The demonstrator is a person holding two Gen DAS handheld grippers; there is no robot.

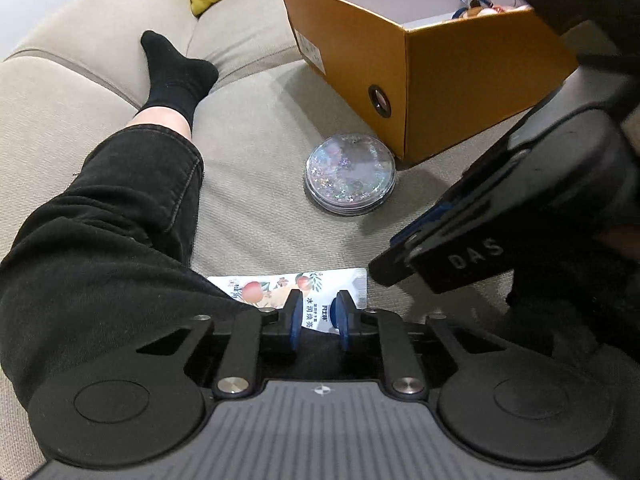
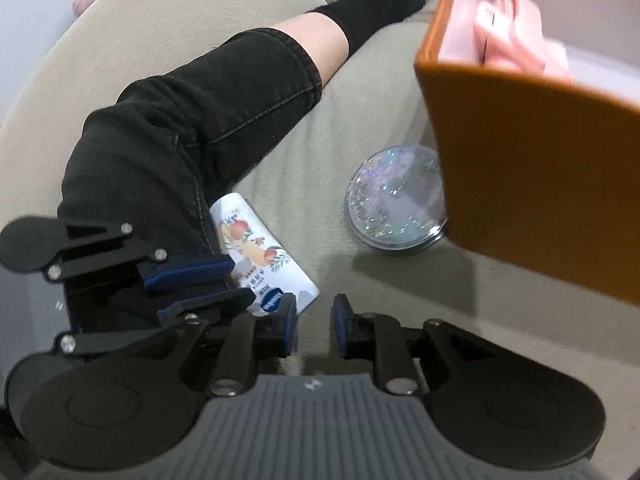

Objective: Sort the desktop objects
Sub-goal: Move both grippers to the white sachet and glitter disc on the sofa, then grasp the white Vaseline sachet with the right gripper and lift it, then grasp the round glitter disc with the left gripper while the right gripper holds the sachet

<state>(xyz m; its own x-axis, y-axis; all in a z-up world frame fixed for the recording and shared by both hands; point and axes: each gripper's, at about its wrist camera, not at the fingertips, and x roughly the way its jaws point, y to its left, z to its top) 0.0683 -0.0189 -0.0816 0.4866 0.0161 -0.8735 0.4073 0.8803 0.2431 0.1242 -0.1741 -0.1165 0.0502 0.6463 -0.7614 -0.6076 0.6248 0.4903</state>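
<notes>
Left claw [image 1: 317, 314] seems to pinch the tube [image 1: 280, 286] lying on the sofa [image 1: 248, 128]; right claw [image 2: 314, 326] is spread, empty.

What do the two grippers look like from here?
Both match: the left gripper and right gripper have black linkage arms with silver pivot screws, blue pads on the fingertips, two round black discs and a ribbed grey body bearing a small white star mark. The right gripper's side carries embossed letters "DAS". No cables or sleeves show.
</notes>
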